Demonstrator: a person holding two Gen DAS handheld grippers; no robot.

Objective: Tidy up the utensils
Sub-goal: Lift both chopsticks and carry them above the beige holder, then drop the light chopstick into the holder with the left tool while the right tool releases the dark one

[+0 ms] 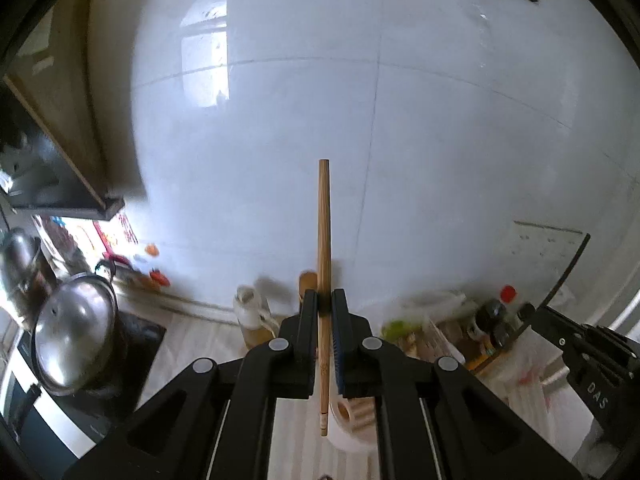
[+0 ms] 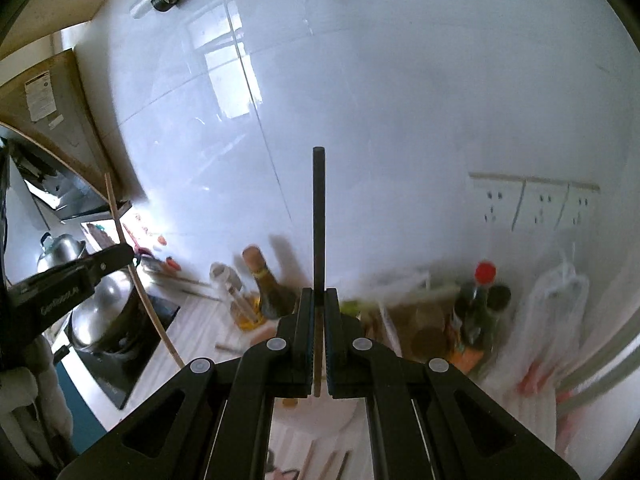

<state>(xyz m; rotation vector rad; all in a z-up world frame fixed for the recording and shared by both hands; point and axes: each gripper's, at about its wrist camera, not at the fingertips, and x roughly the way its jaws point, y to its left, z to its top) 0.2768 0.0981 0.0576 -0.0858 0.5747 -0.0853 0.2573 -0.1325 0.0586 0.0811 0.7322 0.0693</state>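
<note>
- Left gripper (image 1: 324,304) clamping wooden chopstick (image 1: 324,232), pointing to 12 o'clock over white holder (image 1: 348,432).
- Right gripper (image 2: 319,300) pinching dark chopstick (image 2: 319,216), also upright.
- Risk: thin sticks pivoting or slipping, missing holder.

On the right gripper (image 1: 592,364), at the edge of your left wrist view, you can read "DAS". The left gripper (image 2: 60,284) carries white lettering, too blurred for you to read.

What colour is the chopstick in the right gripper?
Black chopstick, clamped in the right gripper; clearest in the right wrist view.
</note>
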